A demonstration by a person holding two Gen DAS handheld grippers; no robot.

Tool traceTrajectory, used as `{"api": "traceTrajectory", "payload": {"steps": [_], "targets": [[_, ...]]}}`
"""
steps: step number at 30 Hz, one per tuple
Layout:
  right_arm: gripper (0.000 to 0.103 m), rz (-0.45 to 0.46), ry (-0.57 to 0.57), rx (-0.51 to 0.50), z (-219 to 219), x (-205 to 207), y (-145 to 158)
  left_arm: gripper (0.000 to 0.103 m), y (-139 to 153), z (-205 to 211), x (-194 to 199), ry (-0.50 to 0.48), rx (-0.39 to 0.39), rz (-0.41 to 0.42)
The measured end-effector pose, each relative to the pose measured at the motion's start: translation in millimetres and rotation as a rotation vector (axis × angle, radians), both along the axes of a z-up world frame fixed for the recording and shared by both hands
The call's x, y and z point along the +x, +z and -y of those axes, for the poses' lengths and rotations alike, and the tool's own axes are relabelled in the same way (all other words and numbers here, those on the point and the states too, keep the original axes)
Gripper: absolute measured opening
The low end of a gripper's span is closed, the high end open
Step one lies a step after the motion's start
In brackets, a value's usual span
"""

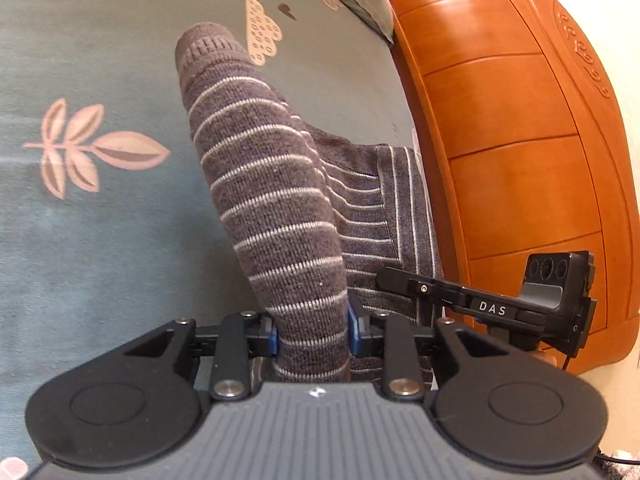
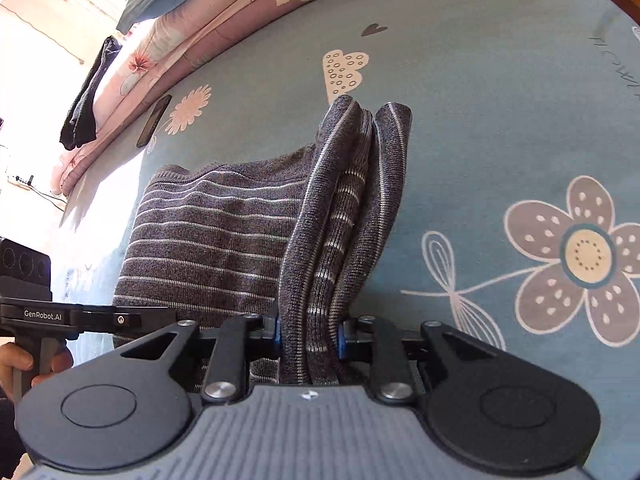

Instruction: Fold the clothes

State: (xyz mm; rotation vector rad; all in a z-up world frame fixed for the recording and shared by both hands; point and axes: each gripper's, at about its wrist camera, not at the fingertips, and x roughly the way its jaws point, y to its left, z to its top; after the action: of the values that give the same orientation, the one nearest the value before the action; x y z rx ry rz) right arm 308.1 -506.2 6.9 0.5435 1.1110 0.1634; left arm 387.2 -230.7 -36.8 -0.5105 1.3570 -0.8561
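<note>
One bed (image 2: 500, 128) under a blue flowered sheet (wooden footboard (image 1: 520, 120) alongside). Upon it, striped grey sweater (image 2: 208, 236), partly lifted. Left gripper (image 1: 312, 338) jaws clamped on its sleeve; right gripper (image 2: 310, 338) jaws clamped on bunched folds.

Both wrist views close above sweater (image 1: 276, 200)
</note>
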Motion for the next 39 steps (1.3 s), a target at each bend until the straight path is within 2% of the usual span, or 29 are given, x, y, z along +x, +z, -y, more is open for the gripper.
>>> {"api": "traceTrajectory", "payload": {"steps": [6,12,15,18,22,24,27,30,31,33,34,37,39], "targets": [[0.027,-0.023,-0.098,-0.075,47.8,-67.6,18.0,0.028,-2.0,71.2,-40.5,-0.124,-0.031,0.007],[0.027,-0.053,-0.176,-0.155,93.3,-121.5,23.9,0.028,-6.5,140.7,-86.7,-0.241,-0.054,0.057],[0.027,-0.076,-0.21,-0.177,113.1,-140.6,16.8,0.028,-18.9,160.2,-102.7,-0.258,-0.049,0.056],[0.027,-0.097,-0.234,-0.198,125.1,-153.6,-4.7,0.028,-46.1,180.4,-110.5,-0.264,-0.009,0.044],[0.03,-0.158,-0.276,-0.26,133.9,-163.2,-47.8,0.033,-73.1,180.8,-115.9,-0.292,0.076,0.024],[0.046,-0.166,-0.32,-0.24,143.9,-169.3,-59.8,0.041,-83.3,175.3,-111.4,-0.299,0.111,0.014],[0.057,-0.164,-0.383,-0.24,160.4,-181.9,-59.5,0.049,-77.8,154.3,-95.4,-0.285,0.112,0.014],[0.06,-0.145,-0.421,-0.304,165.6,-188.4,-40.1,0.049,-58.9,137.5,-87.4,-0.267,0.118,0.062],[0.06,-0.133,-0.434,-0.33,166.0,-190.3,-31.7,0.049,-57.9,125.5,-86.6,-0.255,0.11,0.085],[0.06,-0.08,-0.463,-0.378,162.0,-193.5,-10.3,0.049,-47.0,134.6,-74.6,-0.219,0.069,0.134],[0.06,-0.04,-0.469,-0.362,158.6,-195.2,-0.3,0.049,-40.8,135.5,-72.4,-0.21,0.043,0.152],[0.06,0.019,-0.436,-0.214,144.3,-200.2,8.7,0.052,-30.9,140.0,-74.4,-0.217,-0.068,0.146],[0.059,-0.003,-0.392,-0.158,132.7,-202.4,-1.8,0.053,-33.6,153.0,-80.6,-0.263,-0.112,0.134]]}}
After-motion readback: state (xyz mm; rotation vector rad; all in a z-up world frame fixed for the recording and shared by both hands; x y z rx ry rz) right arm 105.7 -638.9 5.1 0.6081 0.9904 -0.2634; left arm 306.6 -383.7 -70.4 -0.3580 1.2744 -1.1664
